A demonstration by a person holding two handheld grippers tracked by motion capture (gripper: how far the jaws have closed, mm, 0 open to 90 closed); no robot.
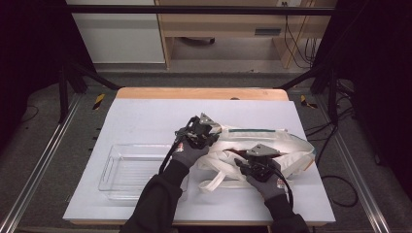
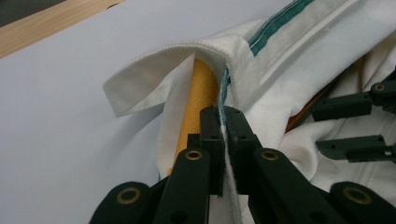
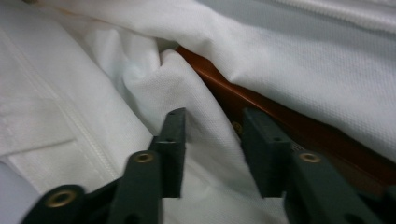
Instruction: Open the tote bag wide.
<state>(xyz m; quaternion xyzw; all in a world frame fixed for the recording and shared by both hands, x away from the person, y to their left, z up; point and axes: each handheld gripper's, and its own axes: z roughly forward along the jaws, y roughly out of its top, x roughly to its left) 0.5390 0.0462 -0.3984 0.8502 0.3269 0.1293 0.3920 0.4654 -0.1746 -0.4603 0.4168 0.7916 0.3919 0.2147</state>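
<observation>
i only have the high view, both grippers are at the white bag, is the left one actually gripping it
Observer: yes, in the left gripper view the left gripper is shut on the bag's rim.
Operator: anything inside the bag
Observer: a yellow thing stands just inside the rim.
Operator: and the right one
Observer: the right gripper has its jaws apart, with a fold of white cloth between them and a brown thing beside.

Bag lies on table, right of centre. Tray sits just left of bag, nr the front edge. Left gripper at bag's back-left corner, right gripper at bag's front, w/ straps trailing in front of bag.
</observation>
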